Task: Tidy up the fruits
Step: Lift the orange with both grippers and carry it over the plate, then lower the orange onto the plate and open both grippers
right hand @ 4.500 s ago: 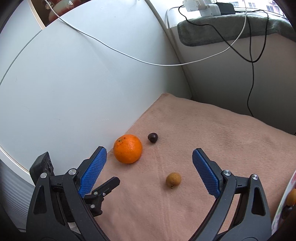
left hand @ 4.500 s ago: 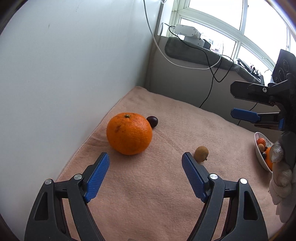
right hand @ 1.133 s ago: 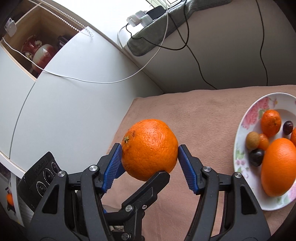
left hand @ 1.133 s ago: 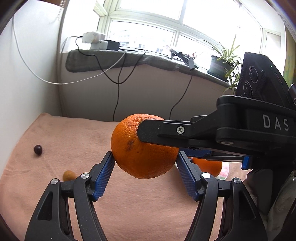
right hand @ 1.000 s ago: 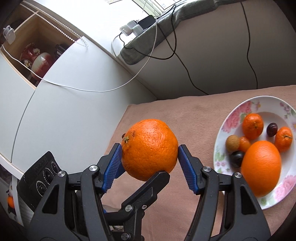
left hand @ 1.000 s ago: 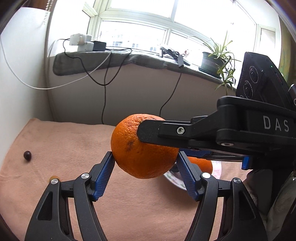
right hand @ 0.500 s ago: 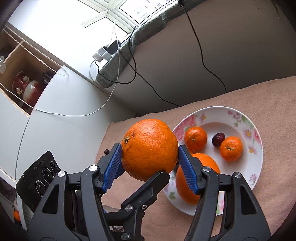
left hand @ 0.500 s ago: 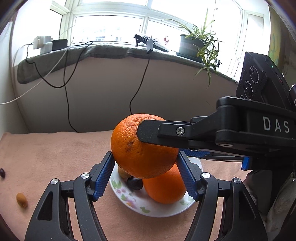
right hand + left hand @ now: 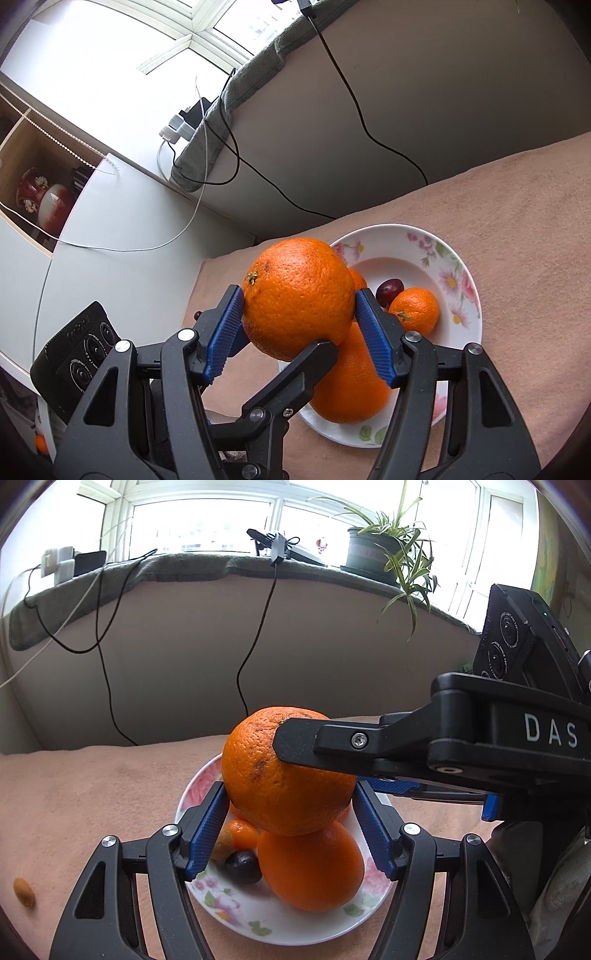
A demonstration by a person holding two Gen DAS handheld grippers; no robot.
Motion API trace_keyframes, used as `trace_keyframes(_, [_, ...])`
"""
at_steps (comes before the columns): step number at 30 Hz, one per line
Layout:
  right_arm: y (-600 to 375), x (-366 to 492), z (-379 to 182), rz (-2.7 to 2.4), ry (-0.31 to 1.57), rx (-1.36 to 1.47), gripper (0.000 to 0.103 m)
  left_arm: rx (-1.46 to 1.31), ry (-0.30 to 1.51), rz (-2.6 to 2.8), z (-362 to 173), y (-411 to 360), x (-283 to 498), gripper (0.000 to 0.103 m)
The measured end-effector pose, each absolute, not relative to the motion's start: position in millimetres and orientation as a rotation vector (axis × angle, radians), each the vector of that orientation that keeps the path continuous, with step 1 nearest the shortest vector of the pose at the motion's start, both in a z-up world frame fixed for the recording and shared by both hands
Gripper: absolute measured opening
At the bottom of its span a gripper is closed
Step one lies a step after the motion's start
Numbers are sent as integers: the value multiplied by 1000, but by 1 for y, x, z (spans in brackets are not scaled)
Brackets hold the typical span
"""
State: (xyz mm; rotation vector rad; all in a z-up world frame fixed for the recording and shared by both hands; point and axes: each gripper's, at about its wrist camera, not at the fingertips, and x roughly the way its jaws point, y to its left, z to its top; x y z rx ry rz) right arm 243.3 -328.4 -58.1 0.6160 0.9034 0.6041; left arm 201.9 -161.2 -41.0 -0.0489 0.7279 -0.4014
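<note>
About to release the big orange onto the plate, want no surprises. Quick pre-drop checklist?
1. Grip: ok. Both the left gripper and the right gripper have pads pressed on the held orange.
2. Over target: ok. The orange hangs above the floral plate.
3. Landing spot: not ok. Another large orange sits right under it; the bare plate centre is further back.
4. Small fruit clear: cannot tell. The dark plum and mandarin lie close.
5. Height above the plate: cannot tell.
6. Leftovers: not ok. A small brown fruit is on the cloth.
</note>
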Motion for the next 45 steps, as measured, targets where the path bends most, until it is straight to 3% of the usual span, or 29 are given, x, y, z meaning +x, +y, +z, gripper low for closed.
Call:
trace_keyframes(8, [-339,253,-62,573,918,656,66,-36,749,-422,-43,-171,215,69])
trace_keyframes(19, [-343,269,-73,505,948,665,68,-33,794,-441,-55,-174,225,58])
trace_keyframes(45, [-345,223,-33,444,831,494,72,-9,711,-427,-33,-151,183,58])
